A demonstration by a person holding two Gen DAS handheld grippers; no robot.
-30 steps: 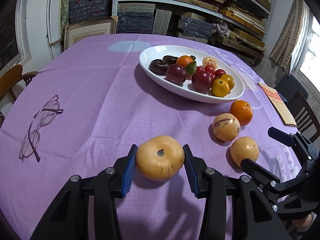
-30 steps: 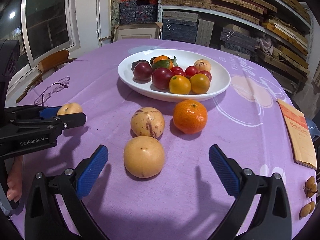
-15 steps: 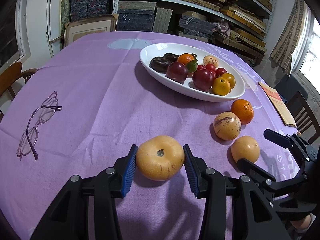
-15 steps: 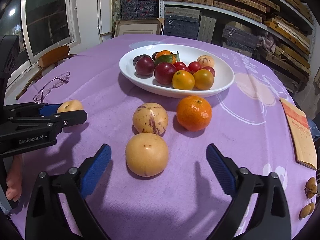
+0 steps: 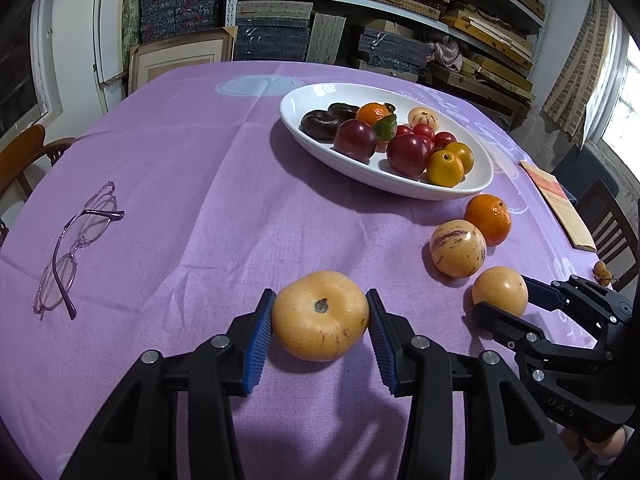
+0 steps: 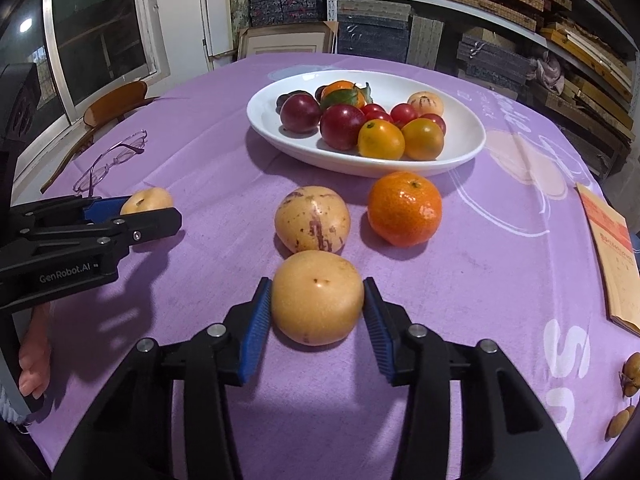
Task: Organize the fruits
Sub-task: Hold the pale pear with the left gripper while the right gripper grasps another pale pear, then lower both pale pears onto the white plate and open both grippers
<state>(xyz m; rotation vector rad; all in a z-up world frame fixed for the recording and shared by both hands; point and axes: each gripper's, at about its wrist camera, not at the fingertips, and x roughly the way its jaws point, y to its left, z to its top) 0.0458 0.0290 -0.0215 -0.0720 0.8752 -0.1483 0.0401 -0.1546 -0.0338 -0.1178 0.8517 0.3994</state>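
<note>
Both grippers are down on the purple tablecloth (image 5: 200,200) at once, each with a fruit between its blue pads. The left gripper (image 5: 320,330) is clamped on a flattened yellow fruit (image 5: 320,314): pale orange-yellow skin, a dark stem pit facing up, a few brown flecks low on its side. Both pads press against it and it sits on the cloth.

The right gripper (image 6: 317,312) has its jaws closing on a round yellow fruit (image 6: 317,298), smooth and golden with a tiny brown dot on top. The pads look to be touching its sides, though a thin gap on the right pad's side can't be ruled out from this angle.

Taking the white oval dish (image 6: 460,152) as the landmark: the round yellow fruit lies on the near side of the dish, well in front of it. Between the two sits a cream fruit with purple streaks (image 6: 312,220), almost touching the round one. Beside that one, just in front of the dish's rim, is a glossy orange mandarin (image 6: 404,209).

The flattened fruit is far to the left of the dish and nearer the camera. A pair of spectacles (image 5: 76,252) lies beyond it, further left. Inside the dish: dark red plums (image 6: 342,126), small red tomatoes, two orange-yellow fruits and a leafy mandarin.
</note>
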